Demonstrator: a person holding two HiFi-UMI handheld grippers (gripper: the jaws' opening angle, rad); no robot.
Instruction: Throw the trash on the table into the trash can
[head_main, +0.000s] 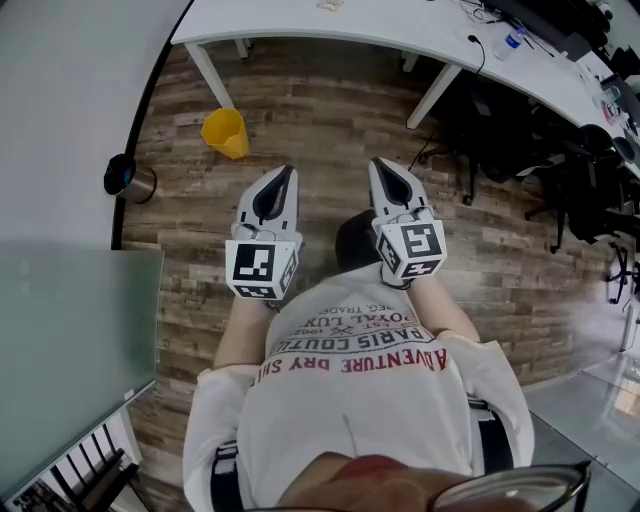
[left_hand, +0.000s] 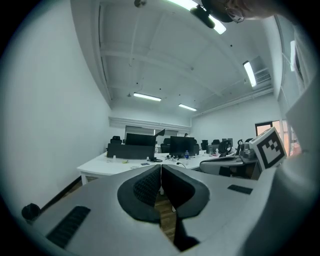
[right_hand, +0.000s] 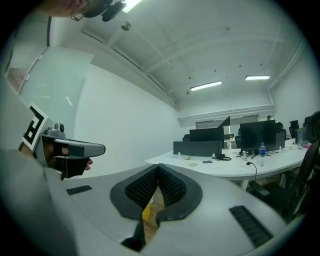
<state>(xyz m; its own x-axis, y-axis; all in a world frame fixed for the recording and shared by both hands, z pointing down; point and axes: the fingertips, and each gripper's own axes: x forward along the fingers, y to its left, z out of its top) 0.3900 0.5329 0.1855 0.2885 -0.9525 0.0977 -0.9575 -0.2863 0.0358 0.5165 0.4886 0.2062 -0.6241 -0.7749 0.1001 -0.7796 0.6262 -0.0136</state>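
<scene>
Holding a gripper in each hand, a person in a white printed shirt (head_main: 360, 390) stands over a wood-plank floor (head_main: 330, 110), both tools side by side and pointing forward. The left gripper (head_main: 287, 172) is clenched on nothing: in the left gripper view its dark ribbed pads (left_hand: 150, 186) meet at the tip, with only floor showing below them. The right gripper (head_main: 379, 163) is clenched and empty as well. In the right gripper view its pads (right_hand: 172, 187) touch at the tip, and the yellow sliver seen through the gap lower down is the trash can (right_hand: 145, 212) farther off.

That yellow trash can (head_main: 225, 132) stands upright on the floor ahead of the left gripper and to its left, just beside a white leg of the surface (head_main: 400, 25). A dark round container (head_main: 130, 178) sits by the wall, left of it.

Beyond, the long white surface curves across the room. A few small items (right_hand: 192, 158) lie near its end, too small to identify. Farther along stand a water bottle (right_hand: 261, 150) and dark monitors (right_hand: 257, 134), with black office chairs (head_main: 590, 190) to the right.
</scene>
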